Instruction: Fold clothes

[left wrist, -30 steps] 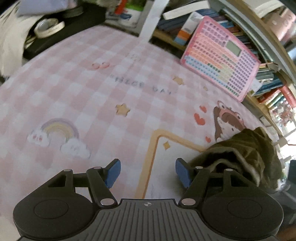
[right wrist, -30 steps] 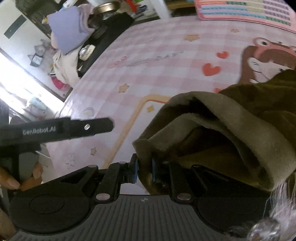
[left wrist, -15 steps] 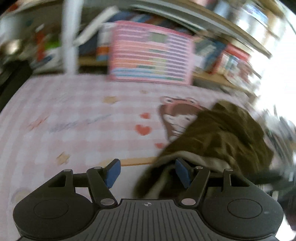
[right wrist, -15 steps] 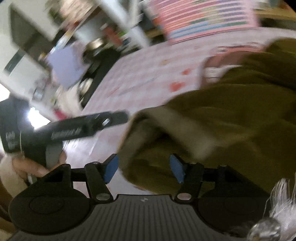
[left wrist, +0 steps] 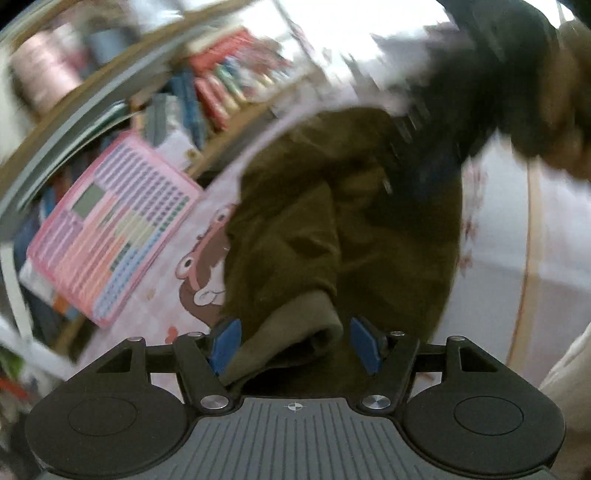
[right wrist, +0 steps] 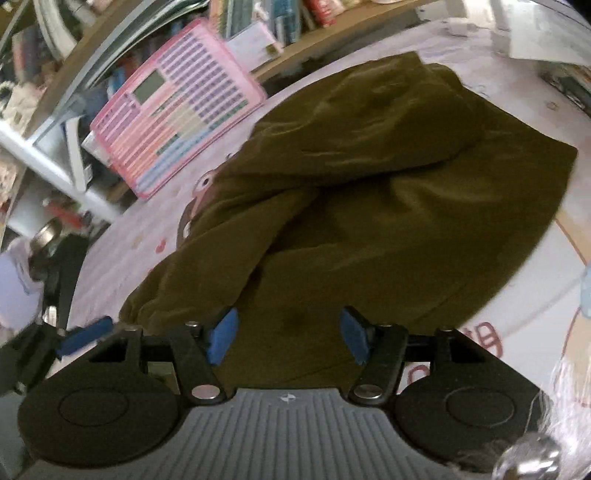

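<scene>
Released since a second ago, one olive-green fleece garment (right wrist: pixel 388 192) is lying on the pink checked cartoon-print mat (right wrist: pixel 125 266), its long axis running from the right gripper (right wrist: pixel 288 338) away up-right. Both grippers are standing apart, gripping nothing; the left gripper (left wrist: pixel 295 345) is straddling one lighter cuff (left wrist: pixel 295 332). One pink keyboard toy (right wrist: pixel 177 122) is leaning beyond, left.

Home, likely a kid's room.
Crammed bookshelf (right wrist: pixel 280 22), pink toy learning tablet (right wrist: pixel 173 107), pink checked cartoon-print sheet (left wrist: pixel 162 295).
</scene>
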Motion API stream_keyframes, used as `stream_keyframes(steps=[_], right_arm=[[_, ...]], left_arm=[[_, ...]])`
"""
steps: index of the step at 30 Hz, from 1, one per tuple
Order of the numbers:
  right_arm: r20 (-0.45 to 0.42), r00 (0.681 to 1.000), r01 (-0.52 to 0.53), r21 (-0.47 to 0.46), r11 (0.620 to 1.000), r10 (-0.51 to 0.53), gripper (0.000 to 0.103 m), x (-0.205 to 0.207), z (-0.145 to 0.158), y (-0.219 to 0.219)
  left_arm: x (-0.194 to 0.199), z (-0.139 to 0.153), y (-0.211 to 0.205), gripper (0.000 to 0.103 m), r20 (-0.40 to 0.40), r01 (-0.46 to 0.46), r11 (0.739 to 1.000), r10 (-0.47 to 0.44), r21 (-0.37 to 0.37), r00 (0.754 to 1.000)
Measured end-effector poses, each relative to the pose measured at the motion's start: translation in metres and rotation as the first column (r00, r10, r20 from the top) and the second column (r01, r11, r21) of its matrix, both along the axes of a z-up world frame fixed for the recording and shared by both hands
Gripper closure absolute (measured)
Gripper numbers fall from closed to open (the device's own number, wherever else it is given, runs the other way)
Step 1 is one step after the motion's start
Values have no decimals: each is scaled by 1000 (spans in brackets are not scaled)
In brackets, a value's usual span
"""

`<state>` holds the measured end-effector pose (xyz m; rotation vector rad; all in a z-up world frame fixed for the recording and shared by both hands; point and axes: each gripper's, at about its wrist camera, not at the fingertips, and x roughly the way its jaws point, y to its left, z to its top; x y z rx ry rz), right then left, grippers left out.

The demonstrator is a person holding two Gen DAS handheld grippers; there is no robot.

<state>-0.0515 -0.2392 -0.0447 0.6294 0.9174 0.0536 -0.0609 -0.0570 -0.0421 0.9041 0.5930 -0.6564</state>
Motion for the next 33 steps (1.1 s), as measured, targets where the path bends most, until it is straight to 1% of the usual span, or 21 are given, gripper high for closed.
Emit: stream_keyframes(steps=[1, 2, 3, 5, 6, 7, 8, 9, 10, 11, 12, 13, 14, 15, 16, 19, 21, 25, 28, 31, 33], right_arm=[[-5, 1000, 7, 1, 1000, -7, 43, 0, -1, -2], [-12, 1000, 11, -1, 1000, -11, 43, 0, -2, -3], [-19, 1000, 15, -4, 1000, -15, 43, -1, -4, -4], [-33, 999, 22, -9, 1000, -22, 43, -1, -7, -6], [-40, 999, 25, -12, 1000, -26, 43, -2, -8, -7], [-47, 998, 29, -15, 999, -29, 45, -2, -9, -9], [-47, 998, 31, -16, 999, -32, 44, -2, -10, -10], [-46, 998, 33, -20, 999, -34, 44, -1, -9, -10], [-42, 999, 34, -25, 999, -35, 44, -2, -9, -11], [-34, 999, 31, -27, 999, -32, 44, -2, -7, -11], [-26, 999, 28, -29, 999, -29, 44, -2, -6, -10], [-17, 1000, 24, -27, 999, -25, 44, -1, -4, -9], [-10, 1000, 22, -27, 999, -22, 44, 0, -3, -8], [-5, 1000, 19, -27, 999, -19, 44, 1, -2, -6], [-5, 1000, 16, -33, 999, -16, 44, 2, -2, -5], [-8, 1000, 6, -52, 999, -6, 44, 6, -1, 0], [-6, 1000, 14, -60, 998, -14, 44, 7, -2, -1], [-23, 998, 49, -95, 994, -51, 44, 13, -5, -7], [-27, 997, 66, -155, 986, -71, 45, 18, -5, -10], [-28, 996, 76, -188, 979, -82, 45, 21, -6, -13], [-28, 996, 83, -189, 978, -90, 45, 21, -6, -14]], left_arm=[[3, 3, 3, 40, 0, -11, 1000, 11, -19, 1000], [6, 9, 8, 67, -4, -25, 998, 25, -50, 1000], [9, 14, 12, 83, -8, -39, 996, 38, -80, 999], [16, 24, 21, 92, -17, -67, 988, 65, -140, 998], [19, 29, 26, 93, -23, -81, 982, 79, -170, 997], [30, 44, 40, 93, -56, -136, 958, 126, -253, 990], [48, 60, 61, 94, -109, -211, 911, 184, -355, 977], [68, 72, 85, 94, -173, -293, 847, 240, -443, 955], [89, 76, 110, 93, -228, -383, 775, 309, -502, 923], [109, 79, 134, 93, -285, -470, 692, 373, -548, 883], [131, 77, 161, 92, -351, -570, 582, 452, -581, 820], [149, 70, 184, 89, -415, -654, 478, 516, -586, 749], [168, 57, 205, 83, -483, -737, 391, 570, -551, 664], [186, 43, 225, 76, -548, -810, 302, 613, -503, 569], [198, 31, 240, 75, -588, -859, 251, 641, -446, 493], [198, 18, 266, 75, -606, -900, 167, 689, -402, 398], [183, 19, 274, 67, -606, -889, 153, 681, -431, 411], [159, 15, 267, 64, -606, -876, 203, 654, -436, 453], [154, 6, 251, 64, -619, -851, 232, 600, -471, 506], [155, 1, 232, 66, -580, -824, 278, 601, -493, 550], [158, -3, 224, 67, -562, -820, 287, 614, -495, 554]])
